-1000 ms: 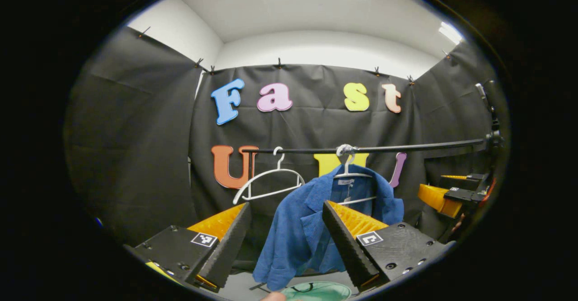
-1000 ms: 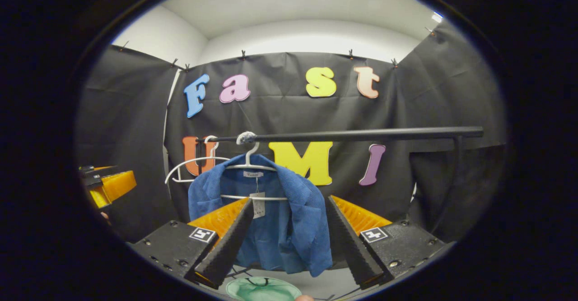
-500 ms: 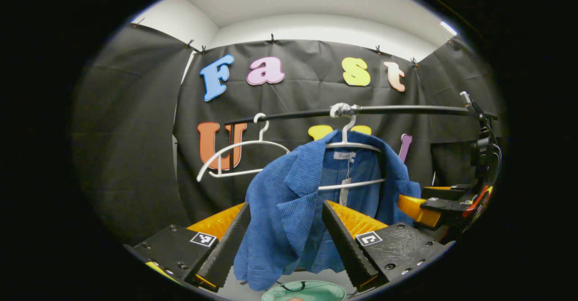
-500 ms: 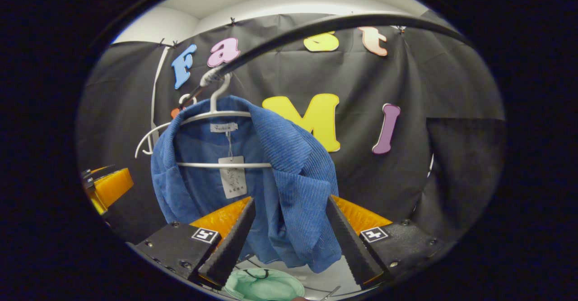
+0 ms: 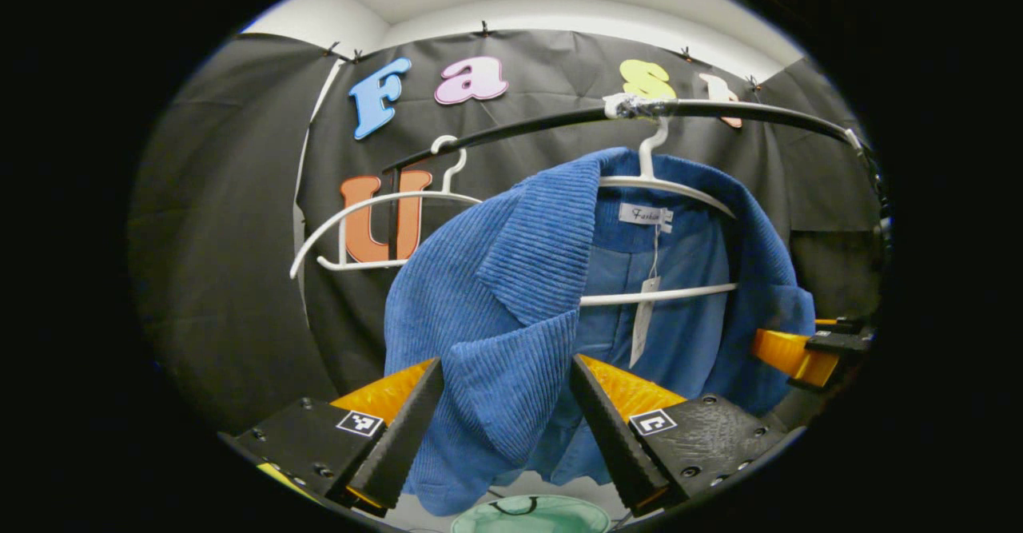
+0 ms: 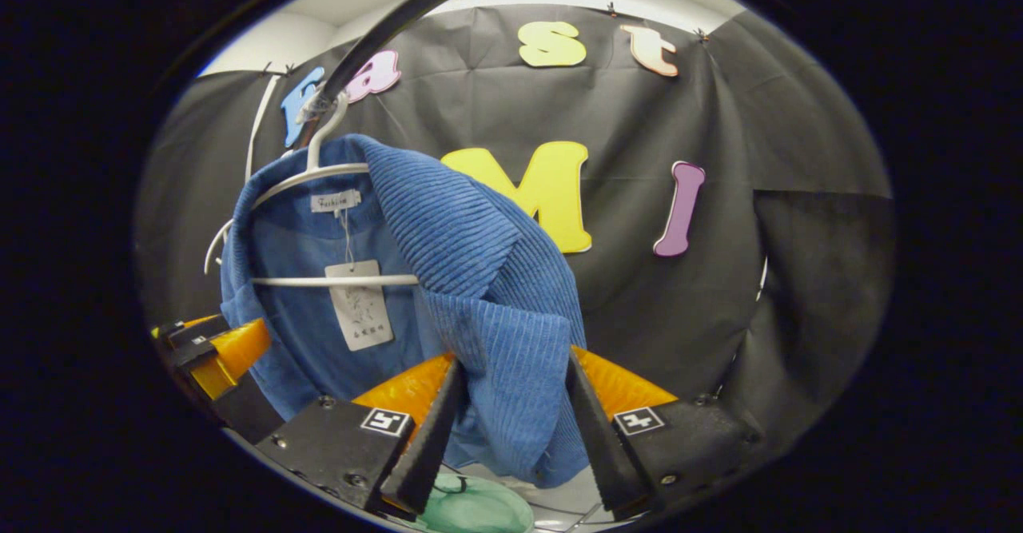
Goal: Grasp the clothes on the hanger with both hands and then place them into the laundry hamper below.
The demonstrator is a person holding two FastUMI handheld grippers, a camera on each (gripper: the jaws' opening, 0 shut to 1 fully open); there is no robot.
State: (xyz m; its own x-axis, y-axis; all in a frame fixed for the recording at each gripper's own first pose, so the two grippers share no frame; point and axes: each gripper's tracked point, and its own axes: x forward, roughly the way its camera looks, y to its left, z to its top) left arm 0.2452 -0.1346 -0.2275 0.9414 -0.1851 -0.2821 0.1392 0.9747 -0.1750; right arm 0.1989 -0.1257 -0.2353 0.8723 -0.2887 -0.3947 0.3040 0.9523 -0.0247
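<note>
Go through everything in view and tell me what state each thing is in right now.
Blue corduroy jacket: hanging, unbuttoned.
White hanger: on the rail, loaded.
Second white hanger: on the rail, bare.
Left tool: open around the jacket's front panel.
Right tool: open around the other panel.

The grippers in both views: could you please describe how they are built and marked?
Each gripper, left and right, has two wedge-shaped ribbed fingers on black textured blocks. Every block carries a small square black-and-white marker and screw heads.
</note>
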